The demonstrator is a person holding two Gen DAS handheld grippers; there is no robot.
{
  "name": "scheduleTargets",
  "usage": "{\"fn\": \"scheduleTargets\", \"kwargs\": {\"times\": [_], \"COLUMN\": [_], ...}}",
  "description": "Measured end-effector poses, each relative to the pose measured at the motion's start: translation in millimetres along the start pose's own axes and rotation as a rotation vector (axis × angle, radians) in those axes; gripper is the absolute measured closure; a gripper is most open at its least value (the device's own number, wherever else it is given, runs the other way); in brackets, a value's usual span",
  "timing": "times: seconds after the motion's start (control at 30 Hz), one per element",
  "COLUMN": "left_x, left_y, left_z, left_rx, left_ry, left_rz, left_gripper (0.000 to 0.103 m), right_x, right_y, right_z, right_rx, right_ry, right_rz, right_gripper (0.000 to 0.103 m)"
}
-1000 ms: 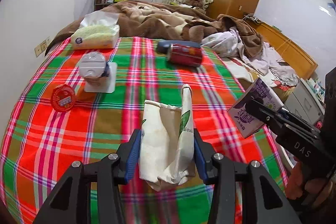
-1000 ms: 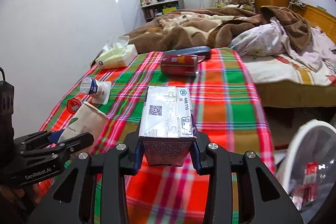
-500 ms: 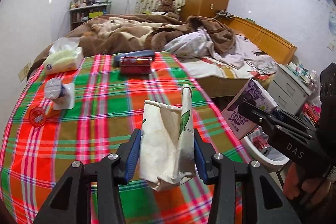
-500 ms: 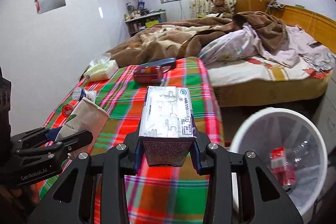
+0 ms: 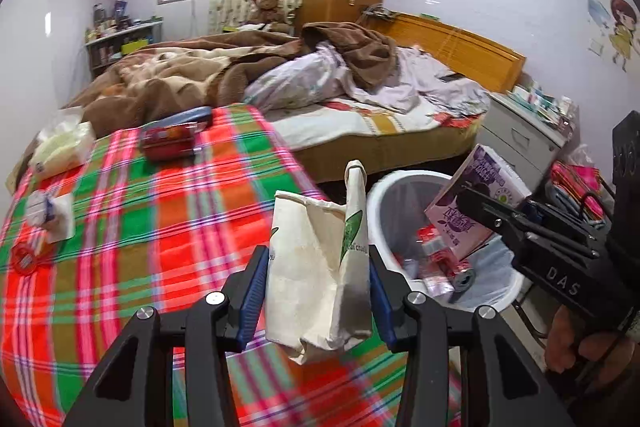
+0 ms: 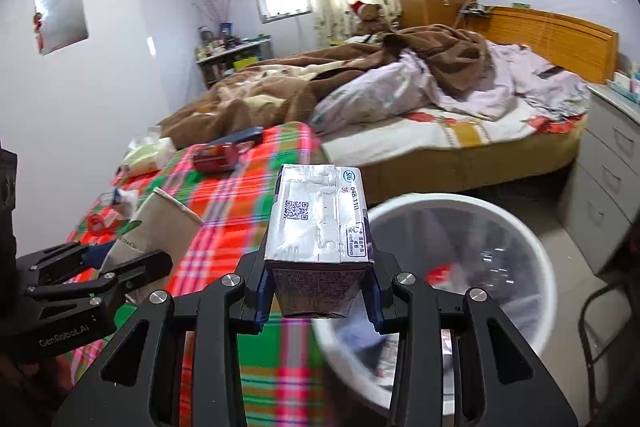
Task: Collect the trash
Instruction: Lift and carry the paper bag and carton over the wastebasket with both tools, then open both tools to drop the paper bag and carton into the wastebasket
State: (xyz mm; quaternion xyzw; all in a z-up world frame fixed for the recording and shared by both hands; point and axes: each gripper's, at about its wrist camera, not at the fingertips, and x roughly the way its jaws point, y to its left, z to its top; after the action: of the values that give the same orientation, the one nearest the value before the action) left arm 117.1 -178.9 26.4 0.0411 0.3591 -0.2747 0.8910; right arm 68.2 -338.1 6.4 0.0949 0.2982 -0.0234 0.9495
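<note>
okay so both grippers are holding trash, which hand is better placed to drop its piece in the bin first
Probably the right: its gripper holds the carton already at the white bin rim, while the left gripper's paper bag hangs over the plaid cloth.

The bin (image 5: 376, 199) stands on the floor just right of the desk (image 5: 160, 227). The can (image 5: 168, 143) lies at the desk's far edge, and the bed (image 5: 360, 123) is behind.

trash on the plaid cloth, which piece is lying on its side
The red drink can at the far end of the plaid cloth, against a dark blue object. It lies lengthwise on its side; the flat red round lid at the near left edge does not.
</note>
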Motion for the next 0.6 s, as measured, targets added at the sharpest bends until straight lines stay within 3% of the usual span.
{"fn": "scheduleTargets", "kwargs": {"times": [0.3, 0.6], "left_x": [33.2, 69.1], "left_y": [-57.0, -90.4], "left_z": [9.7, 12.1], "left_rx": [0.075, 0.107], "left_ry": [0.039, 0.095], "left_rz": [-0.073, -0.11], "left_gripper": [0.056, 0.056], "right_x": [-4.4, 4.6], "right_y": [-46.7, -79.2], "right_z": [-7.1, -19.8], "right_rx": [0.067, 0.101], "right_ry": [0.027, 0.099], "right_rz": [-0.089, -0.148], "right_gripper": [0.065, 0.065]}}
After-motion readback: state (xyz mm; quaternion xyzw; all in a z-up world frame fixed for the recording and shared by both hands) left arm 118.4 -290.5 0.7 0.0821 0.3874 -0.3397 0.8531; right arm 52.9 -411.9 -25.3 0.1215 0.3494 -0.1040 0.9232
